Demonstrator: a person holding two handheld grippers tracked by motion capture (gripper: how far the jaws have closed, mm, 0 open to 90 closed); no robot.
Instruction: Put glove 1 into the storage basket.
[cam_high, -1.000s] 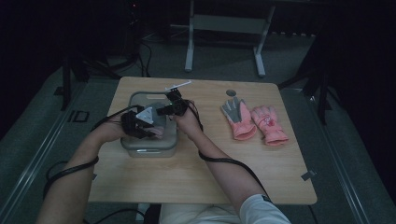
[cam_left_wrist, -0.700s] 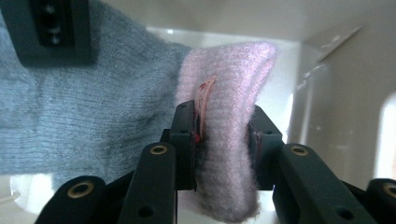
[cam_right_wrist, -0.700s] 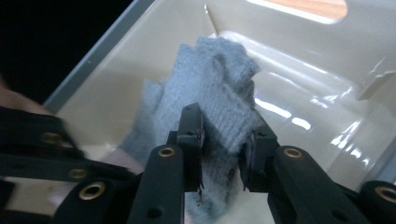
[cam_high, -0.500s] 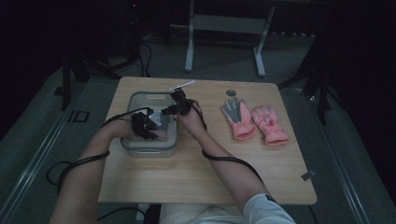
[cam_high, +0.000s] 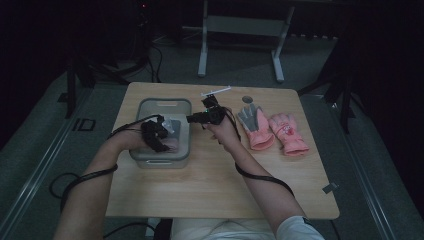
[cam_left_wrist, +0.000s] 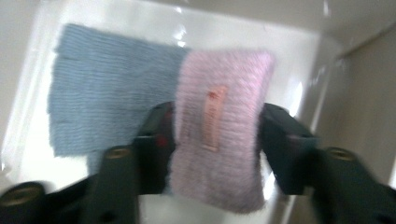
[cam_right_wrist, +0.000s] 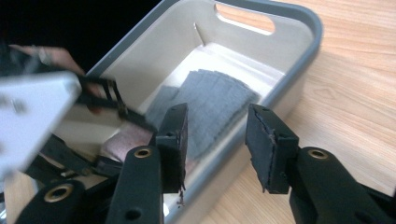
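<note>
Right tool (cam_high: 196, 118) withdrawn; glove (cam_left_wrist: 219, 144) lengthwise between left jaws.

In the left gripper view the pink cuff (cam_left_wrist: 217, 144) of the knitted glove is soft with blur; its small label (cam_left_wrist: 212, 119) cannot be read, and its lower end runs behind the jaws. In the right gripper view the left gripper (cam_right_wrist: 42, 121) is a pale smear covering part of the bin (cam_right_wrist: 299, 70). In the high view the bin's contents are too small to tell.
</note>
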